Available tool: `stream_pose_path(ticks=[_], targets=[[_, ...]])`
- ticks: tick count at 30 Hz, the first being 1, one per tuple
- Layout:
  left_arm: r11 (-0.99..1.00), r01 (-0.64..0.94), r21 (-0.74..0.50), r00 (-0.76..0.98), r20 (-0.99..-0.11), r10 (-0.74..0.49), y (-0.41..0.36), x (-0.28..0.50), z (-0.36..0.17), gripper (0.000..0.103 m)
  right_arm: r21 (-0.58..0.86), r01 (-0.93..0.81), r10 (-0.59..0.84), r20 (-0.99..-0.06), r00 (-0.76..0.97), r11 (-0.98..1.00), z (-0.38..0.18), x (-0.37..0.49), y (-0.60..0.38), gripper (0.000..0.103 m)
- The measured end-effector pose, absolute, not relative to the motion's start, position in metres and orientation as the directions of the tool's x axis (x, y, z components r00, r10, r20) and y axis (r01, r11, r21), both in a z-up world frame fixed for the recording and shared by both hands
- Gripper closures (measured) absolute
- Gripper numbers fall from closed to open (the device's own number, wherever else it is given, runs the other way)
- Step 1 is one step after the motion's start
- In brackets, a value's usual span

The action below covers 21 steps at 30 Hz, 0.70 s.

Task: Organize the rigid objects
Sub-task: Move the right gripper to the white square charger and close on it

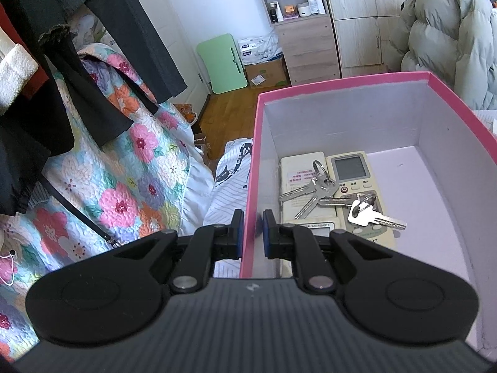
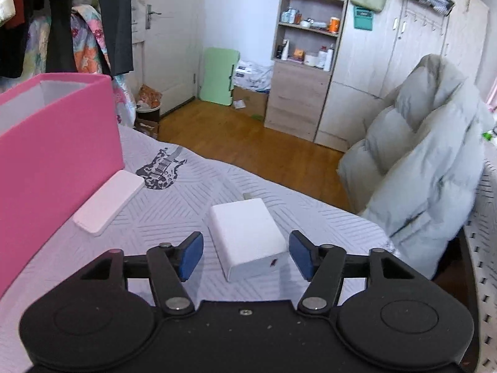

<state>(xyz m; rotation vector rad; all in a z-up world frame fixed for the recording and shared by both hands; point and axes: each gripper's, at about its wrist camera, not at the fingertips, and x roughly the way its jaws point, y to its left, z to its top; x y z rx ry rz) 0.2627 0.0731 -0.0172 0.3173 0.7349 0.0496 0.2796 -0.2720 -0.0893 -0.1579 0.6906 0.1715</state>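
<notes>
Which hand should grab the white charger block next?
The right gripper: its open jaws already sit either side of the white charger block on the bed. The left gripper is clamped on the pink box wall.

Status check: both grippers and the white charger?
Left gripper shut on pink box wall. Right gripper open, straddling white charger. Nothing in the way.

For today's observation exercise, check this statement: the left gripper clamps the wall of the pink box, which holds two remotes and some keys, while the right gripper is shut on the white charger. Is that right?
One detail is wrong. In the right wrist view the right gripper is open, its fingers on either side of the white charger without touching it. The rest holds: the left gripper clamps the pink box wall, with remotes and keys inside.
</notes>
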Motion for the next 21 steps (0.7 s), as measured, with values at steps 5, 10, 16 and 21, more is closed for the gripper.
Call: stream_pose_path(ticks=[5,10,16,21], targets=[[0.949,0.068,0.309,0.743,-0.650,0.159,0.073,0.263,-0.017,0.092,-0.077,-0.212,0.115,-0.636,0.763,0.974,-0.101,0.287,-0.271,0.033],[0.947,0.068,0.313,0.742,-0.650,0.162,0.072,0.262,-0.018,0.092,-0.051,-0.193,0.117,-0.635,0.764,0.980,-0.105,0.282,-0.274,0.038],[0.945,0.069,0.318,0.742,-0.650,0.165,0.073,0.262,-0.017,0.092,0.008,-0.053,0.042,-0.734,0.678,0.999,-0.090,0.266,-0.274,0.040],[0.946,0.069,0.318,0.742,-0.650,0.165,0.073,0.262,-0.017,0.092,0.058,-0.052,0.078,-0.769,0.635,0.997,-0.088,0.245,-0.271,0.041]])
